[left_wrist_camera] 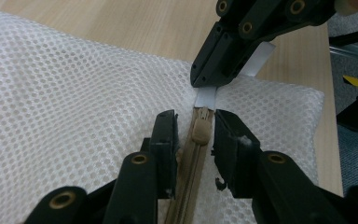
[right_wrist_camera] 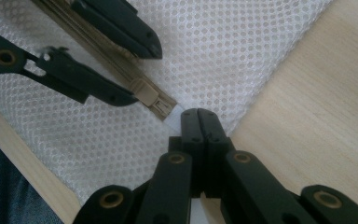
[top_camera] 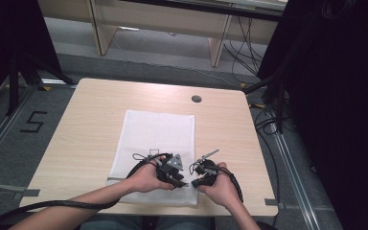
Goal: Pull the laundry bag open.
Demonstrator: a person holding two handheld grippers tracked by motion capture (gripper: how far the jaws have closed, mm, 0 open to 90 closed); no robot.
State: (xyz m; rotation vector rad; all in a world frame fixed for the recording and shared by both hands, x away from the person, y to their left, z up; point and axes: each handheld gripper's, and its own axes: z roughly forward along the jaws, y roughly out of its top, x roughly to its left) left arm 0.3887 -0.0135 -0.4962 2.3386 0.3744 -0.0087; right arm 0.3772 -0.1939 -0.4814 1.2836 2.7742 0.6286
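A white mesh bag [top_camera: 155, 132] lies flat on the wooden table [top_camera: 91, 120], with a tan zipper along its near edge. My left gripper [left_wrist_camera: 195, 122] is open, its jaws standing either side of the tan zipper slider [left_wrist_camera: 200, 132] with a gap on both sides. Just past the slider, a white fabric tab [left_wrist_camera: 206, 96] at the zipper's end is pinched by my right gripper [left_wrist_camera: 205, 81]. In the right gripper view that gripper [right_wrist_camera: 199, 114] has its jaws pressed together at the bag's corner, facing the left gripper [right_wrist_camera: 142, 74] and the slider [right_wrist_camera: 145, 92].
Both hands work at the table's near edge [top_camera: 139, 208]. A round cable hole [top_camera: 196, 98] sits at the back of the tabletop. Bare wood [right_wrist_camera: 317, 102] lies beside the bag's corner. Dark curtains and cables flank the table; a desk frame stands behind.
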